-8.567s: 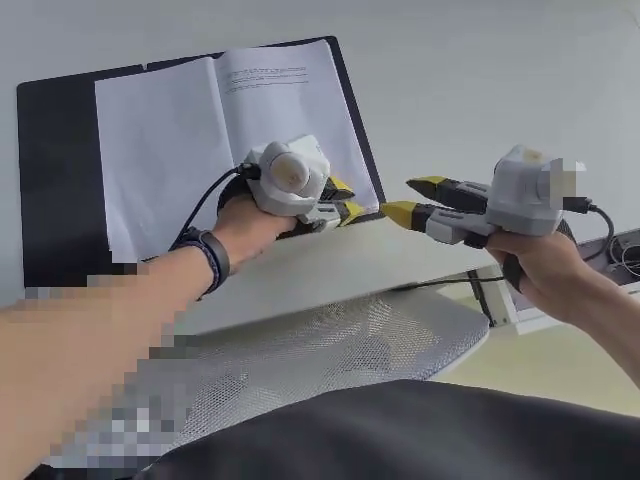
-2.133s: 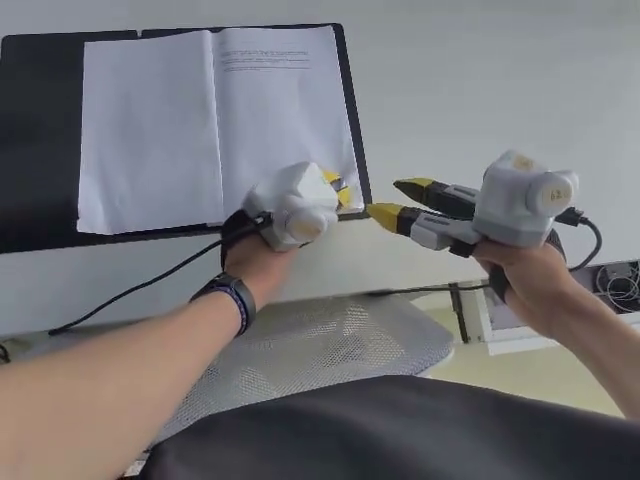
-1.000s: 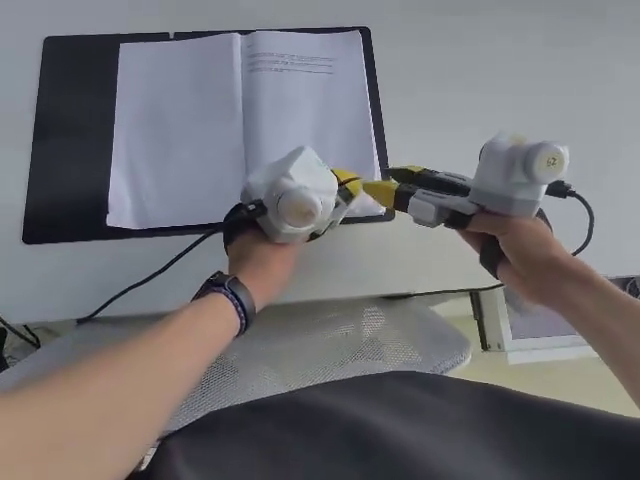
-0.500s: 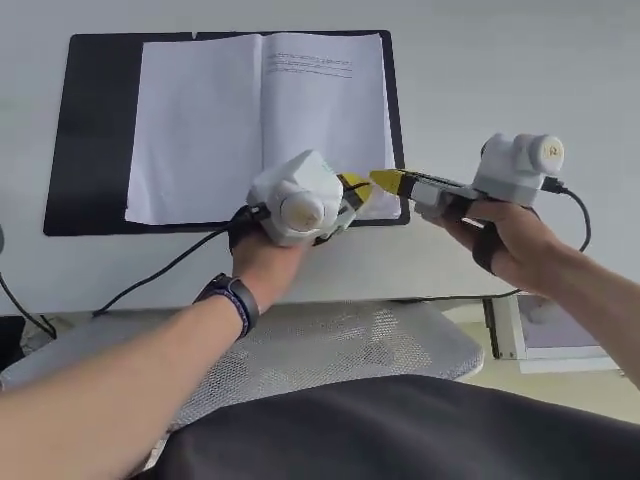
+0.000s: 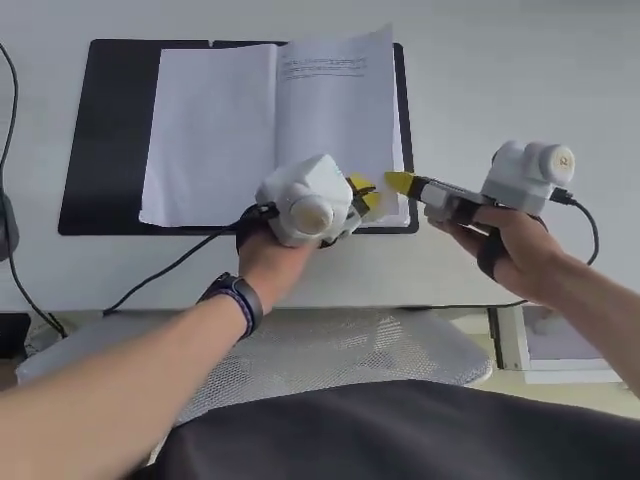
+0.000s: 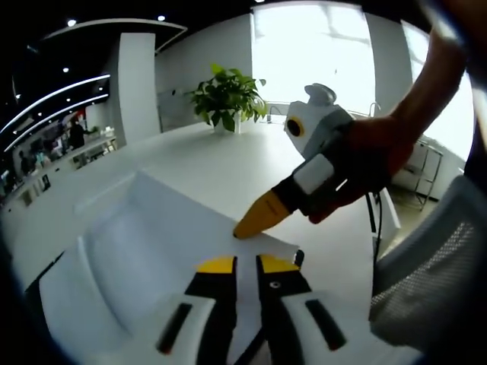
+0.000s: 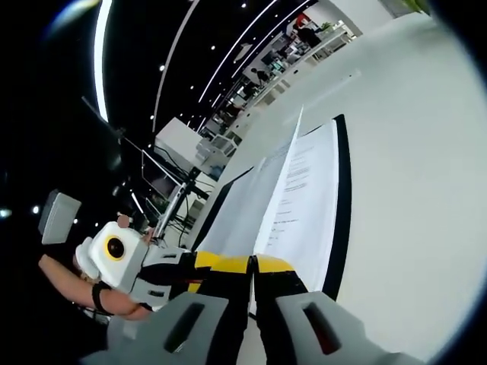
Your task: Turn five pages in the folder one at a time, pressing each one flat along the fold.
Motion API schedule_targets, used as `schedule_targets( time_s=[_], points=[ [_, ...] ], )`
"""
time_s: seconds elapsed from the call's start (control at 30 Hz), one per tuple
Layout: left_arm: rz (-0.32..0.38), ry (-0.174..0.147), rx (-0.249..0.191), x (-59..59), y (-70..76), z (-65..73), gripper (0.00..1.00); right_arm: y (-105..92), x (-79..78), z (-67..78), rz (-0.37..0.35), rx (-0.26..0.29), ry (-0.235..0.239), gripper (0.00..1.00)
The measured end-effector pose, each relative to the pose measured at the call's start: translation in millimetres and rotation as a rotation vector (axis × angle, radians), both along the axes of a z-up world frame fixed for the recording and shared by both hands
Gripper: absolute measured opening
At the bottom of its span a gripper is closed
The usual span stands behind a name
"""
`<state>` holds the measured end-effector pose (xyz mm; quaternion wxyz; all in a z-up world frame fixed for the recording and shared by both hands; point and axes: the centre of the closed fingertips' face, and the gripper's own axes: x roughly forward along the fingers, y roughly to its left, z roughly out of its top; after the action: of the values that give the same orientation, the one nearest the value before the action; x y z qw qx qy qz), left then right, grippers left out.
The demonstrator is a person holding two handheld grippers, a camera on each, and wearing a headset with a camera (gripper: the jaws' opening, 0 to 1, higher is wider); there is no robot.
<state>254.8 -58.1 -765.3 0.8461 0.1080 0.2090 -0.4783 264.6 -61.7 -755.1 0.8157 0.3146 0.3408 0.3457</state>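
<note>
The black folder (image 5: 108, 140) lies open on the white bench (image 5: 510, 80) in front of you, with white sheets spread across both halves. The page (image 5: 340, 115) with a few printed lines at its top is on the right half. Its outer edge is lifted off the stack, and in the right gripper view it stands up as a curved sheet above the flat sheet and the folder's black border.

Your right gripper (image 5: 399, 183) comes in from the right to that page's near right corner. Its jaws are closed together on the corner, with only a thin dark line between the yellow tips, and the raised edge of the page runs down into them.

Your left gripper (image 5: 366, 197) sits just beside it, over the near right part of the same page, and the two sets of yellow tips are almost touching. Its jaws are narrow, with a slim gap through which white paper shows; they grip nothing that you can see. In the left gripper view, the right gripper's tip rests at the sheet's corner just ahead of your left jaws.

A dark cable (image 5: 165, 272) trails from your left gripper across the bench edge towards the left. A potted plant (image 6: 227, 95) stands far back on the bench. A mesh chair back (image 5: 330, 350) sits below your arms.
</note>
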Motion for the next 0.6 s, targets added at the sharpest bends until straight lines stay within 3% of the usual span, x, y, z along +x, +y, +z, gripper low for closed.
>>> schedule_targets(
  time_s=[0.2, 0.27, 0.33, 0.6],
  points=[
    [0.050, 0.017, -0.066, 8.7, 12.7, 19.6, 0.27, -3.4, 1.2, 7.4, -0.020, -0.001, -0.013, 0.00],
    [0.057, 0.010, -0.067, 9.9, 17.9, 23.4, 0.28, -4.8, 1.3, 8.5, -0.030, 0.001, -0.013, 0.00],
    [0.071, 0.028, -0.085, 11.2, 23.8, 27.2, 0.33, -5.8, 1.1, 9.7, -0.040, 0.002, -0.015, 0.00],
    [0.123, 0.045, -0.103, 10.4, 56.0, 40.1, 0.47, -4.1, 1.9, 19.1, -0.074, 0.014, -0.028, 0.00]
  ],
)
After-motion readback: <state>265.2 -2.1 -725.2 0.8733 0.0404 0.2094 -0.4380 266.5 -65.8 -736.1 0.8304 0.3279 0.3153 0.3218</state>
